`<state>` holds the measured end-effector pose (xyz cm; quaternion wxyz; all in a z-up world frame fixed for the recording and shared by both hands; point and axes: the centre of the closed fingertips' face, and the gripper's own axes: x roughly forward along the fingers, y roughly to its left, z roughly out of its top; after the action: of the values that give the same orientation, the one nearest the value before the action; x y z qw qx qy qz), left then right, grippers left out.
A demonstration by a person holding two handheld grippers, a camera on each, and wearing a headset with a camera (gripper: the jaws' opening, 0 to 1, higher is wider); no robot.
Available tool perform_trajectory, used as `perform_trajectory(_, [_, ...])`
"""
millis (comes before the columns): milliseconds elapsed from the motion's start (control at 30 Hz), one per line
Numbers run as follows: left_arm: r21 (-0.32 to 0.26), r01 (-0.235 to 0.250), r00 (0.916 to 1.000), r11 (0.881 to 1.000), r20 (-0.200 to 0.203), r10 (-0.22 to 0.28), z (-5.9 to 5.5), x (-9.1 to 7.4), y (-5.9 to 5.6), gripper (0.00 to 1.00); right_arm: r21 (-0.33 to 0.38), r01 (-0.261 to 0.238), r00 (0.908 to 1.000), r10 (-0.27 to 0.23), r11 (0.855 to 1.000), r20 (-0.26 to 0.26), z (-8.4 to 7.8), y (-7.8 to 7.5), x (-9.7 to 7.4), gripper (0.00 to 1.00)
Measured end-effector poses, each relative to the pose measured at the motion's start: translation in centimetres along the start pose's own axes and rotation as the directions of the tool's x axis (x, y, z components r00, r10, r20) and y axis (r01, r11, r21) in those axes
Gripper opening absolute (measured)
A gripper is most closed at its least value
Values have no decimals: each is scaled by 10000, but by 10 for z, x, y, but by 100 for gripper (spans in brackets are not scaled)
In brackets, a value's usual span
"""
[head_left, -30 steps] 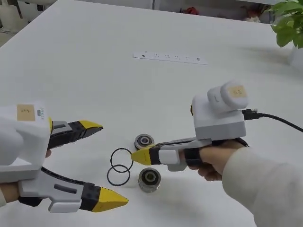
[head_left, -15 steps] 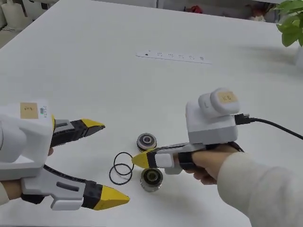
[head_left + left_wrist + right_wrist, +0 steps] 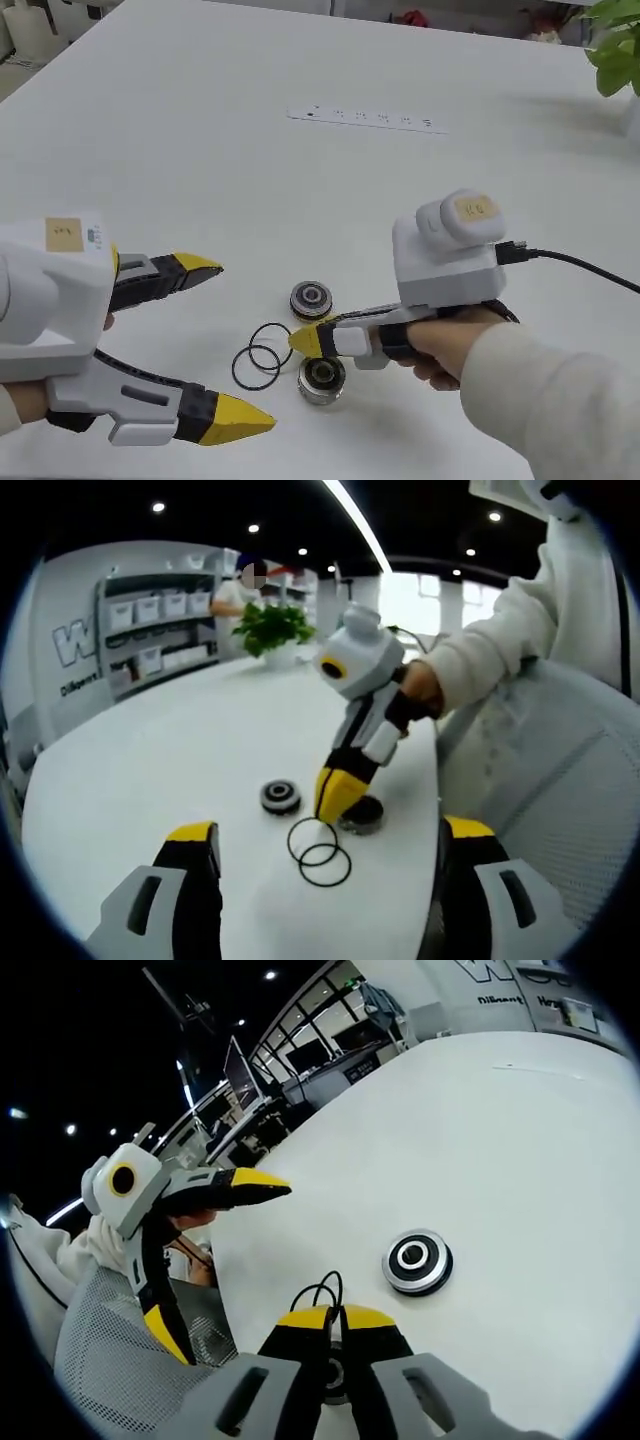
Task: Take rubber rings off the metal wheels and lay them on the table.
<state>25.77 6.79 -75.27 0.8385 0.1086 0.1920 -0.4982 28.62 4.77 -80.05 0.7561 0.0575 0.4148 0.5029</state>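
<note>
The right gripper [image 3: 300, 342], jaws pressed together, has edged toward the near wheel [image 3: 321, 378], the left gripper [image 3: 242, 345] spread; two rings [image 3: 262, 358] lie on the table [image 3: 200, 150], the far wheel [image 3: 311, 299] seemingly still ringed.

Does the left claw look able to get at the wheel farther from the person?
Probably yes. The left gripper is open, with bare table between it and the far wheel; the shut right gripper points at the near wheel, just beside that path.
</note>
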Motion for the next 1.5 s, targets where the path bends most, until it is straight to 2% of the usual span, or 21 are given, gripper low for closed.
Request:
perform_trajectory(233, [-15, -5, 10000, 10000, -25, 5, 0, 0, 0, 92, -147, 154, 9999, -154, 9998, -22, 0, -4, 0, 3])
perform_trajectory(733, [-51, -25, 10000, 10000, -72, 25, -1, -1, 1, 91, -341, 447, 9985, -436, 9984, 325, 10, -11, -11, 5])
perform_trajectory(967, [-94, -19, 10000, 10000, -70, 18, -1, -1, 1, 91, -615, 594, 9969, -559, 9963, 562, 19, -14, -19, 6])
perform_trajectory(1100, [-113, -21, 10000, 9999, -80, 20, -1, -1, 1, 91, -633, 701, 9942, -646, 9955, 862, 27, -18, -26, 6])
perform_trajectory(1300, [-206, -87, 10000, 9998, 37, 88, 2, -2, 4, 91, -689, 855, 9890, -763, 9940, 1267, 39, -22, -34, 7])
perform_trajectory(1500, [30, -233, 9996, 9997, 173, 233, 14, -5, 11, 91, -864, 1061, 9829, -913, 9906, 1599, 49, -25, -44, 7])
